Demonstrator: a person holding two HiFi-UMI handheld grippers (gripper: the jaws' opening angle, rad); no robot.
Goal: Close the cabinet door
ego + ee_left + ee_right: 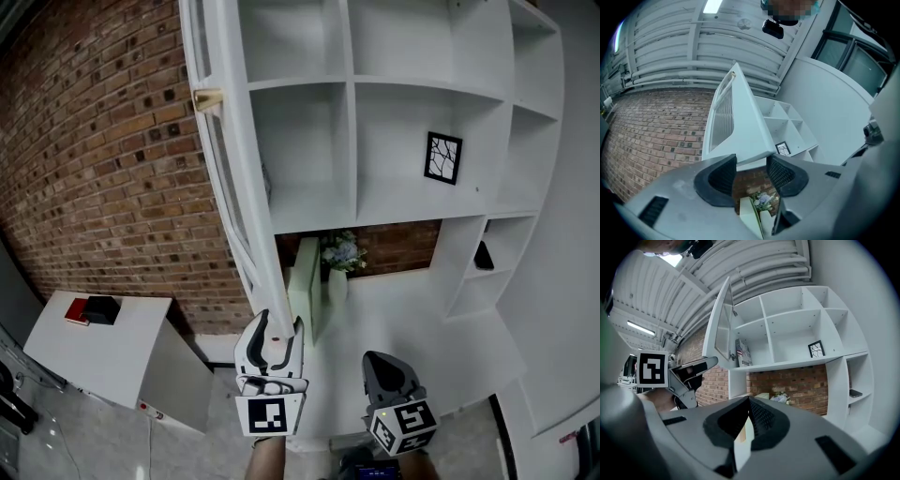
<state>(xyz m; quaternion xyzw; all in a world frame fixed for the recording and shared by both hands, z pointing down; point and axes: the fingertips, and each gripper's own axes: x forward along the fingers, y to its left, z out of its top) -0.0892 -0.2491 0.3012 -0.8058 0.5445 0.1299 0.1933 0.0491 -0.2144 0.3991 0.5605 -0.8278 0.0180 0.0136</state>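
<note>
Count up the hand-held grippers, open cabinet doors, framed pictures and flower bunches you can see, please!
Hand-held grippers: 2, the left hand-held gripper and the right hand-held gripper
Open cabinet door: 1
Framed picture: 1
Flower bunch: 1
Total: 5

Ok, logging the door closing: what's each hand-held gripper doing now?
Left hand-held gripper: open, door edge between its jaws.
Right hand-held gripper: closed, empty.
</note>
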